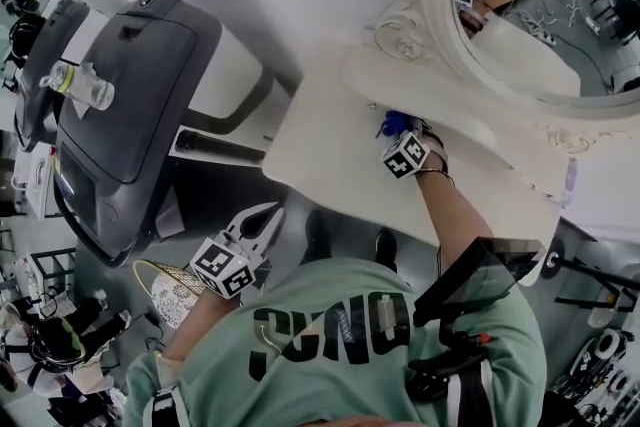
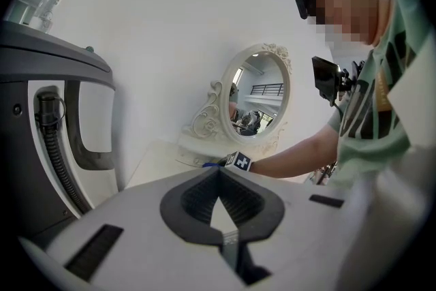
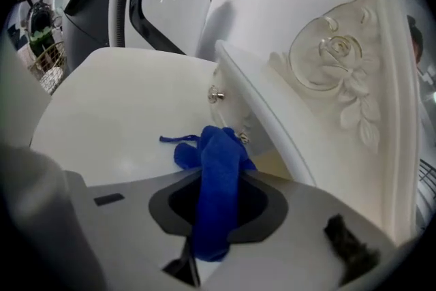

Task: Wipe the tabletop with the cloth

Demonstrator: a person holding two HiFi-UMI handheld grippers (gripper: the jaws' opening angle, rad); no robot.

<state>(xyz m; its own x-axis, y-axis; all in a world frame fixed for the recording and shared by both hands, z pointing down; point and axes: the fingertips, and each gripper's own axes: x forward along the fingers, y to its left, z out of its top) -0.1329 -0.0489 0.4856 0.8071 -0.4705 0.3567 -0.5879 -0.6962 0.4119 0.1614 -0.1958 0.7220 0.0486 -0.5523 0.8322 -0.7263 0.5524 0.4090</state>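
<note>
A blue cloth (image 1: 393,122) lies bunched on the white tabletop (image 1: 330,145), close to the base of the ornate mirror. My right gripper (image 1: 400,131) is over the table, shut on the cloth. In the right gripper view the cloth (image 3: 216,153) runs up between the jaws of that gripper (image 3: 218,177), and its free end rests on the tabletop (image 3: 116,99). My left gripper (image 1: 266,217) hangs off the table's near left side, over the floor. In the left gripper view, the left gripper (image 2: 218,172) has its jaw tips together with nothing between them, and the table is ahead.
An oval mirror (image 1: 530,5) in a carved white frame stands along the table's far side, its stepped base (image 3: 272,112) with a small knob (image 3: 216,95) right beside the cloth. A grey machine (image 1: 130,105) carrying a bottle (image 1: 85,85) stands left. A wicker basket (image 1: 175,290) is on the floor.
</note>
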